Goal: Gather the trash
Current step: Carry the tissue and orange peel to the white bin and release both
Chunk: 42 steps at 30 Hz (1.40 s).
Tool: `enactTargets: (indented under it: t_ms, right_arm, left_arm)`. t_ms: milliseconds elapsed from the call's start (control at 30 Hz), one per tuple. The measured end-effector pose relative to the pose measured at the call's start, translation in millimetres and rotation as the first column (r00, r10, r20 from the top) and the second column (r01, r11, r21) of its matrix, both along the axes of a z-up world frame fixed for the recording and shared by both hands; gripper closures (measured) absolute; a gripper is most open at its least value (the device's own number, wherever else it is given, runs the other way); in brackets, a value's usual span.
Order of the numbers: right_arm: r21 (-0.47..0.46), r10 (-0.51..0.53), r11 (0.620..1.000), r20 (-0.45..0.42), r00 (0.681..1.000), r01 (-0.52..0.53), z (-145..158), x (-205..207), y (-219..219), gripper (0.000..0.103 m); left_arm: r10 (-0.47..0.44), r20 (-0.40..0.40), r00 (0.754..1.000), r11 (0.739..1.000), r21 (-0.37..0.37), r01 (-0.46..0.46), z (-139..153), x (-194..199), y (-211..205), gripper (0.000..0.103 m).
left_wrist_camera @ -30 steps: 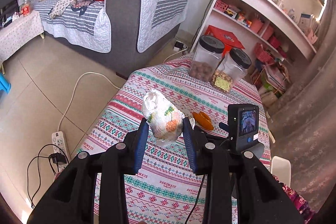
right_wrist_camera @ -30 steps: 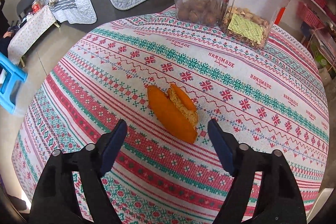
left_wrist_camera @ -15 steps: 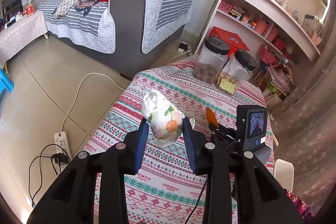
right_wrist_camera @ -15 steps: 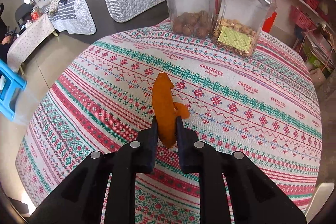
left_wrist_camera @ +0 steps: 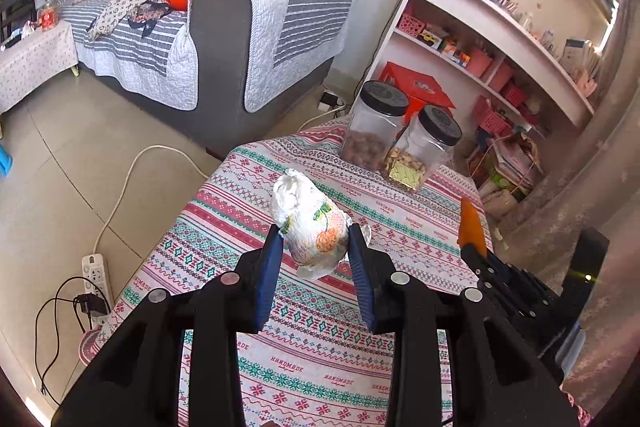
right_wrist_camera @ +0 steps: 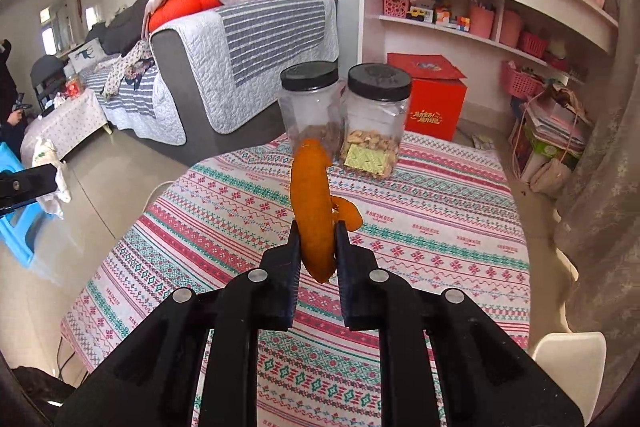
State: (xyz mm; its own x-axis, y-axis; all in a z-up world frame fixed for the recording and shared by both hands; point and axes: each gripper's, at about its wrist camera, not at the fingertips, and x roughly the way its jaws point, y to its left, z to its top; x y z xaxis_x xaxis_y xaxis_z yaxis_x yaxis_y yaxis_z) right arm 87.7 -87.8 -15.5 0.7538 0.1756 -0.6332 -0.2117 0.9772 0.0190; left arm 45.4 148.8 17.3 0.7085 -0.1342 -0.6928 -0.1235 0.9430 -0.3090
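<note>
Two jars [right_wrist_camera: 344,115] on patterned tablecloth [right_wrist_camera: 440,227] | sofa [left_wrist_camera: 224,39] behind | left jaws grip wrapper [left_wrist_camera: 310,227] | right jaws grip peel [right_wrist_camera: 314,211]

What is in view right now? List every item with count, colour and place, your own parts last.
crumpled wrapper: one, white with orange and green print, held above the table in the left claw.
orange peel: one, orange, held above the table in the right claw.
jars: two, clear with black lids, side by side at the table's far edge.
tablecloth: one, red, green and white pattern, covering the table.
sofa: one, grey with striped cover, beyond the table.
red box: one, by the shelves.
power strip: one, white, on the floor.
left claw: shut on the wrapper.
right claw: shut on the peel.
</note>
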Motion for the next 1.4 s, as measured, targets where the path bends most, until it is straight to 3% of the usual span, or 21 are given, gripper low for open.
enactTargets:
  t_ms: [367,667,867,1000,1133,1200,1267,1367,1400]
  right_arm:
    - [0.067,-0.162,0.985,0.086,0.983,0.157,35.6,-49.1,-90.6,0.088]
    - [0.119,-0.346,0.936,0.119,0.931,0.333,34.6,-91.4,-172.4,0.087]
    - [0.149,-0.489,0.870,0.125,0.863,0.471,25.5,-121.3,-228.4,0.087]
    - [0.171,-0.605,0.792,0.084,0.792,0.586,12.0,-133.5,-267.6,0.087]
    - [0.124,-0.686,0.724,0.024,0.727,0.679,-10.0,-136.7,-298.7,0.086]
    - [0.087,-0.706,0.706,-0.008,0.709,0.703,-21.0,-134.6,-307.5,0.082]
    - [0.078,-0.711,0.698,-0.040,0.702,0.711,-28.1,-135.1,-313.1,0.069]
    - [0.057,-0.724,0.687,-0.031,0.689,0.724,-28.7,-138.7,-313.6,0.027]
    - [0.050,-0.740,0.672,-0.011,0.673,0.739,-28.2,-142.3,-312.8,0.018]
  left_arm:
    - [-0.088,0.053,0.995,0.994,-0.052,0.091,6.7,5.5,-52.9,0.069]
    - [-0.168,0.059,0.984,0.983,-0.071,0.172,4.2,12.0,-110.1,0.069]
    - [-0.246,0.068,0.967,0.967,-0.049,0.249,3.8,13.9,-156.6,0.069]
    - [-0.292,0.058,0.955,0.956,-0.020,0.294,-1.3,12.9,-186.5,0.069]
    - [-0.332,0.035,0.943,0.943,-0.017,0.333,-8.2,14.7,-211.2,0.069]
    - [-0.352,0.027,0.935,0.936,-0.011,0.353,-10.6,13.4,-224.2,0.069]
    - [-0.376,0.025,0.926,0.927,-0.002,0.376,-11.4,11.9,-238.4,0.069]
    - [-0.414,0.020,0.910,0.910,0.001,0.415,-12.3,10.5,-259.9,0.069]
    - [-0.429,0.018,0.903,0.903,0.002,0.429,-12.0,10.7,-267.1,0.069]
